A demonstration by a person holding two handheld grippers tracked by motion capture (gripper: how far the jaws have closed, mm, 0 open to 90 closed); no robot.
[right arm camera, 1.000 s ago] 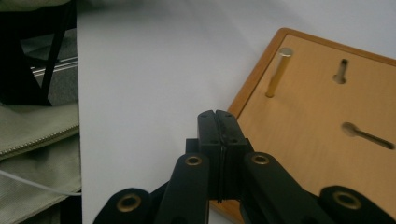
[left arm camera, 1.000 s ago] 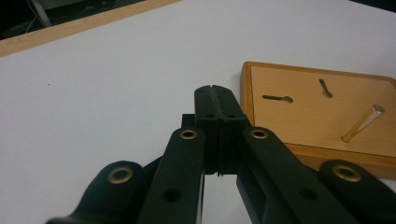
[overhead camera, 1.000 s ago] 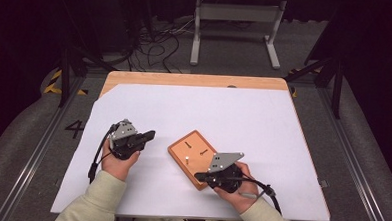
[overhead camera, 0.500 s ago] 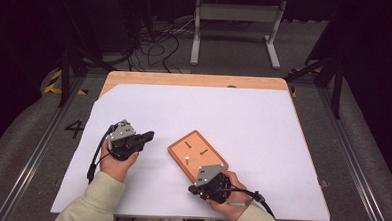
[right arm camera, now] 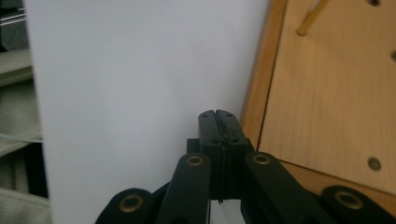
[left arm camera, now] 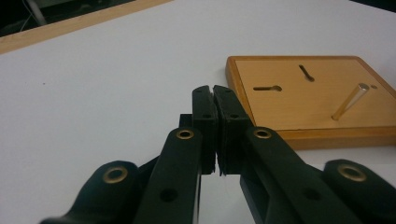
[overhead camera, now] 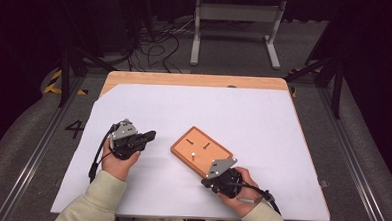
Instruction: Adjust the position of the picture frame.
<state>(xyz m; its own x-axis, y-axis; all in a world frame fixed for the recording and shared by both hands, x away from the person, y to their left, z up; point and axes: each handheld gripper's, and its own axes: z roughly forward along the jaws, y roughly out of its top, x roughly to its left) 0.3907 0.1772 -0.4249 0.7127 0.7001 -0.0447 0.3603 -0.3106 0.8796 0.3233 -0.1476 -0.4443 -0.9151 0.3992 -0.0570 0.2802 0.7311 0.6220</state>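
Observation:
A small wooden board (overhead camera: 212,152) lies on the white sheet, with two dark slots and one short metal peg (overhead camera: 194,154) standing in it. The left gripper view shows the same board (left arm camera: 289,107) and peg (left arm camera: 349,101) ahead to the right. My left gripper (overhead camera: 150,135) rests to the left of the board, pointing at it, jaws shut with nothing between them (left arm camera: 214,91). My right gripper (overhead camera: 206,184) sits at the board's near corner, also shut and empty (right arm camera: 216,114). It points along the board's edge (right arm camera: 261,93) over the sheet.
The white sheet (overhead camera: 194,105) covers most of the wooden table, whose far edge (overhead camera: 195,80) shows as a bare strip. Beyond it on the floor are a metal stand (overhead camera: 235,22) and loose cables (overhead camera: 154,43). Rails run along both sides of the table.
The right hand dipped toward the table's near edge, then came back slightly right beside the board's near corner. The left hand has kept still.

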